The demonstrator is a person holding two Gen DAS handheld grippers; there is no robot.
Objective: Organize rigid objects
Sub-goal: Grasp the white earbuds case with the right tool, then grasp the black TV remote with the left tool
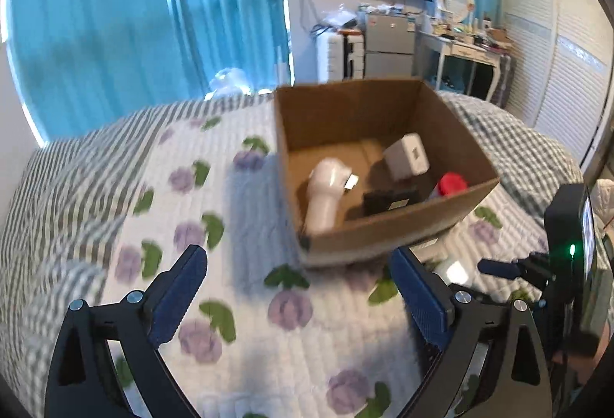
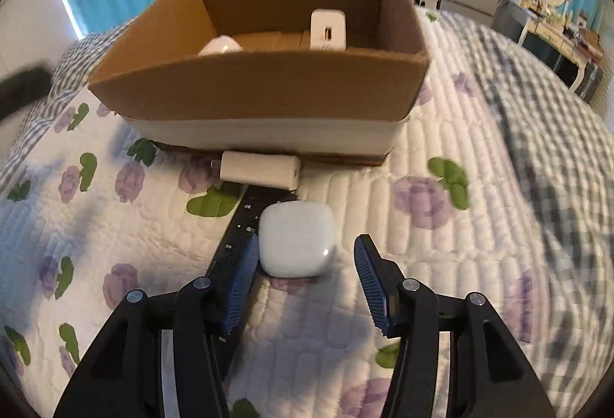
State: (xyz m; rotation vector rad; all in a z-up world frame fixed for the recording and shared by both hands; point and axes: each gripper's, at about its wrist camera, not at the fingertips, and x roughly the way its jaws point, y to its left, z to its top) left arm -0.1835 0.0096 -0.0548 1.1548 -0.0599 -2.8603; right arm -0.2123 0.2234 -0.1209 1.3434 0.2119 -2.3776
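Where the white quilted bedspread printed with purple flowers and green leaves (image 2: 383,195) spreads beneath both tools, the open brown cardboard box (image 2: 261,88) stands ahead of the right gripper (image 2: 303,276), its near wall rising as a broad edge across the way forward. Seen from the left gripper (image 1: 299,272), whose jaws are spread wide over bare quilt with nothing between them, the box lies ahead and to the right, holding a white handheld device with a rounded head (image 1: 326,193), a white square adapter block (image 1: 406,157), a flat black rectangular item (image 1: 389,201) and something with a red round cap (image 1: 453,184). The right jaws are spread too, with room on the right side. Just ahead between them lies a white rounded-square plastic case (image 2: 295,243), its left edge beside the left pad, resting partly on a flat black strip (image 2: 238,230). Beyond, against the box foot, lies a white rectangular plastic bar (image 2: 261,168).
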